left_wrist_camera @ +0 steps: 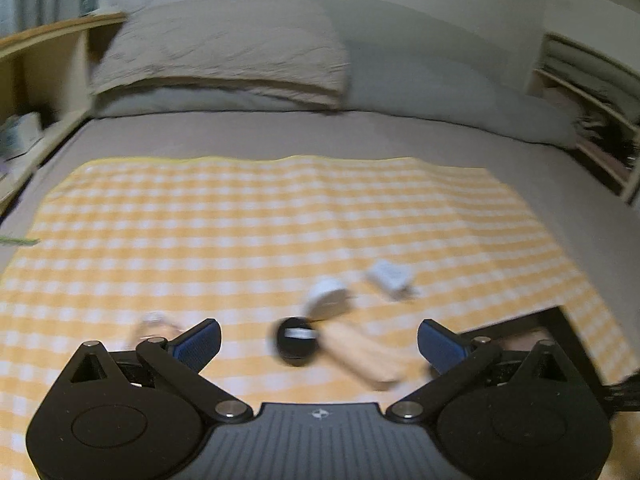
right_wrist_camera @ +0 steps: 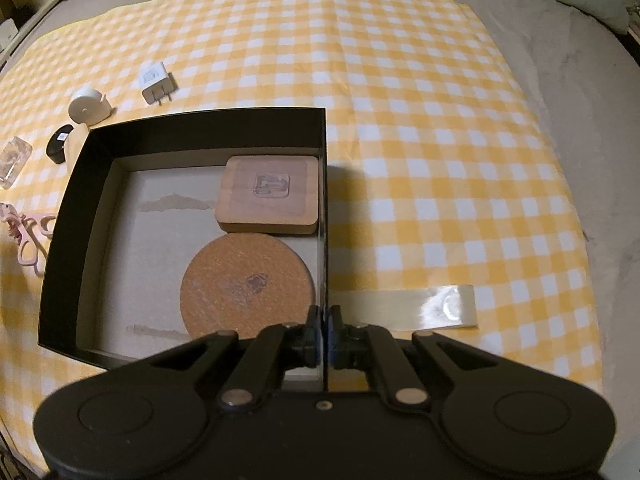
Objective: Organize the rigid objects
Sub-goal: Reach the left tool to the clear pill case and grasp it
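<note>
Black box (right_wrist_camera: 192,128): open-topped, lying on the yellow checked cloth (right_wrist_camera: 400,160) toward its near edge, and we take it as the receptacle for the loose items. Two coasters already lie flat inside against its right wall: a square wooden coaster (right_wrist_camera: 269,196) at the far right corner and a round cork coaster (right_wrist_camera: 247,284) just nearer, their edges touching or nearly so. The left half of the box floor is bare.

Right gripper (right_wrist_camera: 325,320): we see its jaws clenched on the box's right wall near the near right corner, pinning the box in place.

Left gripper (left_wrist_camera: 319,342): jaws fully released, nothing between the pads. The left view is motion-blurred.

Loose items sit on the cloth outside the box's left wall and far left corner: white charger plug (right_wrist_camera: 154,80), round white item (right_wrist_camera: 86,106), small black round item (right_wrist_camera: 60,144) with a pale wooden piece (left_wrist_camera: 360,350) beside it, clear plastic case (right_wrist_camera: 14,160), pink scissors-like tool (right_wrist_camera: 24,236) nearest the cloth's near edge.

Relation that matters: from the left gripper the black round item lies straight ahead, close, roughly centred in the jaw gap; the wooden piece runs from it toward the right pad, long axis slanting across the gap. The left hand is the nearer and the only free one. We judge the black item or the wooden piece the likely next pick, but cannot tell which
</note>
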